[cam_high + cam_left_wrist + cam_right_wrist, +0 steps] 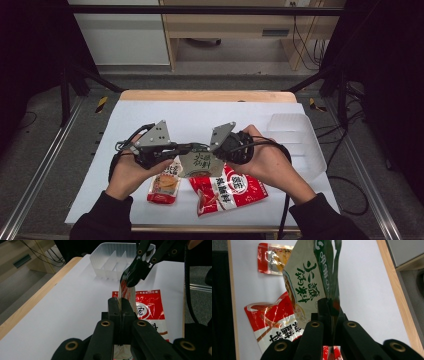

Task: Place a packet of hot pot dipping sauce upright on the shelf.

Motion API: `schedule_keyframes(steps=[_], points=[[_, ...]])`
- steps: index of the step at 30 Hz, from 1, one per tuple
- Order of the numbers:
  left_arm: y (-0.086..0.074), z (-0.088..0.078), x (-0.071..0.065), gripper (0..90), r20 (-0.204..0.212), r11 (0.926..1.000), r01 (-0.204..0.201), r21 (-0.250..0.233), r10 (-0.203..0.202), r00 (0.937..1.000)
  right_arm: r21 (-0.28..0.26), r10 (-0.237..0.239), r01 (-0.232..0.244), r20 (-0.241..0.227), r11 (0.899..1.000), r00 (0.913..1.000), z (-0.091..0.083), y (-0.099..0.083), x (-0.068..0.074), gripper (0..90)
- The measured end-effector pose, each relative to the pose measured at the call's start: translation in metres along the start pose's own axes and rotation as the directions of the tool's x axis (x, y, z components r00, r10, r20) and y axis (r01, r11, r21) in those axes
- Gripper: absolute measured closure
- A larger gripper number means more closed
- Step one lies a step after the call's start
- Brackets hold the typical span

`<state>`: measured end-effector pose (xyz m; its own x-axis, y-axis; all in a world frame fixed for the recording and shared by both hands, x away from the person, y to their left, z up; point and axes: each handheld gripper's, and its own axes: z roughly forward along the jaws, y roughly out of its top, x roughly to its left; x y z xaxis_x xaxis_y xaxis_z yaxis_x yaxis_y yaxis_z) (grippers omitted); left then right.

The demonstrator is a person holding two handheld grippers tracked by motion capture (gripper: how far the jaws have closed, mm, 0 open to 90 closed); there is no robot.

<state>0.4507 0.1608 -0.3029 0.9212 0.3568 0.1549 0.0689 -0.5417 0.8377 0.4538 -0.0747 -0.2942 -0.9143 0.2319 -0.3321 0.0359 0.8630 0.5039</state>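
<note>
Above the desk [150, 112], a light, limp, slippery seasoning sachet [196, 162] is pinched at opposite edges by the closed left gripper [192, 147] and right gripper [214, 150], judged best gripped along its sealed edges.

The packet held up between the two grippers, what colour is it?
The packet is beige with dark green lettering, clearest in the right gripper view.

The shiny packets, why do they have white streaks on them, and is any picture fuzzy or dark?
Right gripper view: the streaks are lamp glare on the crinkled red packet; the near jaws look soft. Left gripper view: the held grey-green packet is edge-on and glossy, its print unreadable, and the divided tray stays fairly sharp. High view: the white table is bright, the room around it very dark.
</note>
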Motion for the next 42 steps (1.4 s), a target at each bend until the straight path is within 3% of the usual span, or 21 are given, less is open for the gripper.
schedule_keyframes(steps=[5,9,14,15,16,17,19,20,21,23,26,27,28,29,32,33,34,37,38,39,42], points=[[-0.003,0.0,0.001,89.5,0.003,0.9998,0.011,-0.013,-0.011,0.9999,0.005,0.009,-0.009,-0.003,1.0,1.0,-0.001,0.002,-0.001,90.0],[-0.008,-0.001,0.002,78.1,-0.026,0.998,0.033,-0.054,-0.035,0.9991,0.012,0.019,-0.019,0.008,1.0,0.9998,-0.004,0.004,-0.005,90.0],[-0.015,-0.006,0.001,51.9,-0.063,0.9914,0.076,-0.106,-0.083,0.9945,0.027,0.025,-0.026,0.024,0.999,0.9994,-0.006,0.004,-0.009,90.0],[-0.021,-0.01,0.001,46.5,-0.098,0.9884,0.092,-0.12,-0.105,0.9896,0.036,0.023,-0.024,0.029,0.999,0.9993,-0.007,0.002,-0.013,90.0],[-0.021,-0.01,0.001,40.9,-0.098,0.9884,0.092,-0.12,-0.105,0.9896,0.036,0.03,-0.032,0.031,0.999,0.9991,-0.007,0.001,-0.014,90.0],[-0.031,-0.014,-0.001,35.9,-0.147,0.988,0.092,-0.124,-0.11,0.9829,0.035,0.034,-0.035,0.032,0.999,0.9989,-0.008,0.0,-0.015,90.0],[-0.037,-0.016,-0.002,29.8,-0.174,0.9884,0.09,-0.122,-0.111,0.9785,0.035,0.036,-0.038,0.035,0.999,0.9987,-0.009,-0.001,-0.016,90.0],[-0.05,-0.02,-0.003,27.4,-0.208,0.9891,0.095,-0.113,-0.117,0.9712,0.03,0.044,-0.045,0.039,0.999,0.9983,-0.011,-0.002,-0.018,90.0],[-0.05,-0.02,-0.003,24.8,-0.208,0.9891,0.095,-0.113,-0.117,0.9712,0.03,0.044,-0.045,0.039,0.999,0.9983,-0.011,-0.002,-0.018,90.0],[-0.071,-0.022,-0.002,20.3,-0.225,0.9841,0.141,-0.108,-0.162,0.9607,0.03,0.047,-0.049,0.043,0.998,0.9979,-0.015,-0.002,-0.021,90.0],[-0.087,-0.024,0.004,16.0,-0.254,0.9778,0.181,-0.106,-0.203,0.9456,0.03,0.055,-0.056,0.049,0.998,0.9973,-0.018,-0.001,-0.023,90.0],[-0.087,-0.024,0.004,13.9,-0.254,0.9778,0.181,-0.106,-0.203,0.9456,0.03,0.055,-0.056,0.049,0.998,0.9973,-0.018,-0.001,-0.023,90.0],[-0.09,-0.025,0.006,12.3,-0.27,0.9779,0.188,-0.092,-0.206,0.9405,0.035,0.048,-0.05,0.053,0.998,0.9974,-0.02,0.001,-0.022,90.0],[-0.096,-0.029,0.009,11.6,-0.296,0.9745,0.197,-0.107,-0.22,0.9294,0.035,0.046,-0.048,0.058,0.998,0.9973,-0.022,0.002,-0.022,90.0],[-0.103,-0.031,0.011,10.6,-0.296,0.9682,0.215,-0.128,-0.244,0.9235,0.029,0.046,-0.048,0.061,0.998,0.997,-0.025,0.003,-0.022,90.0],[-0.111,-0.033,0.012,8.9,-0.311,0.9659,0.225,-0.129,-0.255,0.9157,0.021,0.047,-0.048,0.062,0.999,0.9969,-0.028,0.004,-0.023,90.0],[-0.111,-0.033,0.012,8.3,-0.311,0.9659,0.225,-0.129,-0.255,0.9157,0.015,0.047,-0.048,0.063,0.999,0.9969,-0.029,0.004,-0.023,90.0],[-0.127,-0.031,0.018,5.1,-0.337,0.9621,0.246,-0.118,-0.271,0.9015,0.008,0.051,-0.052,0.065,0.999,0.9966,-0.033,0.002,-0.024,90.0],[-0.127,-0.031,0.018,5.1,-0.337,0.9621,0.246,-0.118,-0.271,0.9015,0.008,0.051,-0.052,0.065,0.999,0.9966,-0.033,0.002,-0.024,90.0],[-0.134,-0.029,0.02,5.1,-0.342,0.9586,0.259,-0.119,-0.284,0.8956,0.007,0.049,-0.049,0.067,0.999,0.9966,-0.036,0.001,-0.024,90.0],[-0.145,-0.027,0.022,5.1,-0.343,0.953,0.28,-0.116,-0.303,0.8891,0.004,0.051,-0.052,0.073,0.999,0.996,-0.041,-0.003,-0.026,90.0]])
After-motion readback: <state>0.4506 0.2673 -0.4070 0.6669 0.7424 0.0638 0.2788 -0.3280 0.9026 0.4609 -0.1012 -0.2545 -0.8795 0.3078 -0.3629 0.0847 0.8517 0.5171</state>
